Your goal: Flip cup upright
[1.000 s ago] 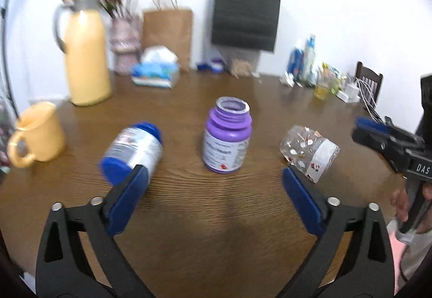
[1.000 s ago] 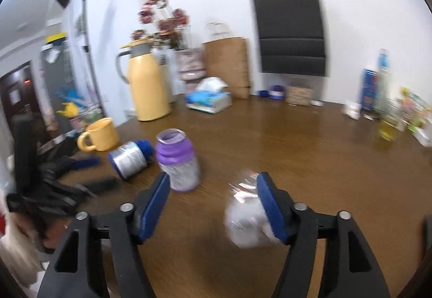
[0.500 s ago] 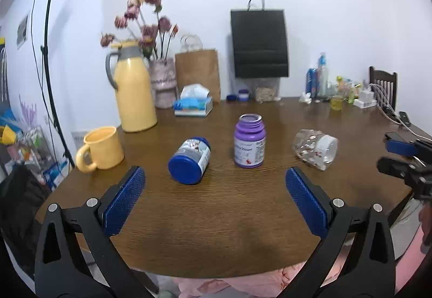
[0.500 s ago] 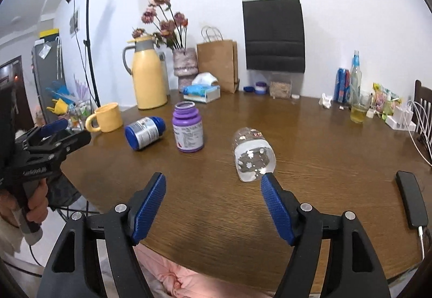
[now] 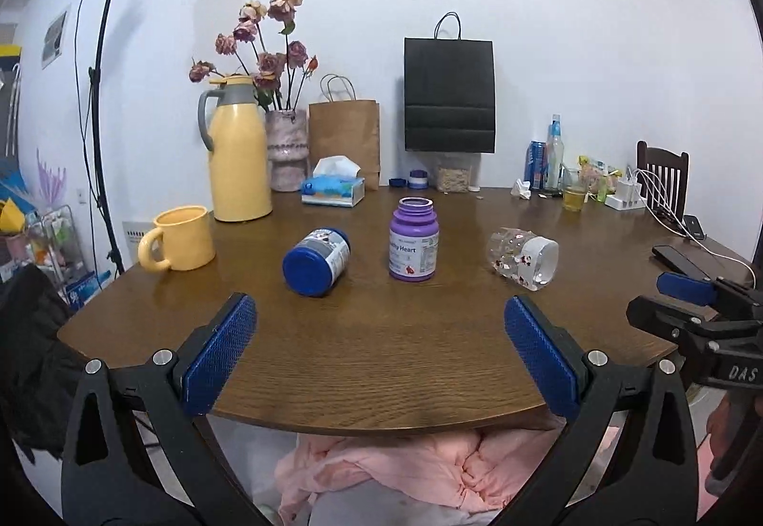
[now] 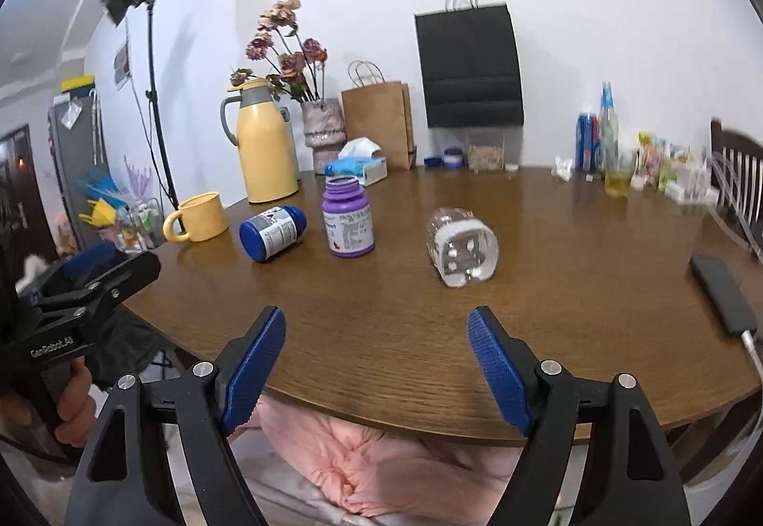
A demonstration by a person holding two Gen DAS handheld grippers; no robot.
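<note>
A clear patterned cup (image 5: 523,257) (image 6: 461,247) lies on its side on the brown table (image 5: 381,335), right of centre. A blue-lidded jar (image 5: 316,261) (image 6: 273,232) also lies on its side to the left. Between them a purple bottle (image 5: 413,239) (image 6: 347,217) stands upright. My left gripper (image 5: 379,354) hangs open at the table's near edge with nothing between its fingers. My right gripper (image 6: 376,366) is open too, back from the cup, and shows at the right edge (image 5: 686,302) in the left wrist view.
A yellow mug (image 5: 179,238) and yellow thermos (image 5: 237,151) stand at left. A vase, tissue box (image 5: 334,187) and paper bags line the back. Bottles, a glass and chargers sit at back right; a phone (image 6: 725,294) lies at right. Pink cloth (image 5: 405,469) lies below the edge.
Both grippers have pulled back and up from over the table to its near edge. The cup, jar and bottle now look farther away and have not moved.
</note>
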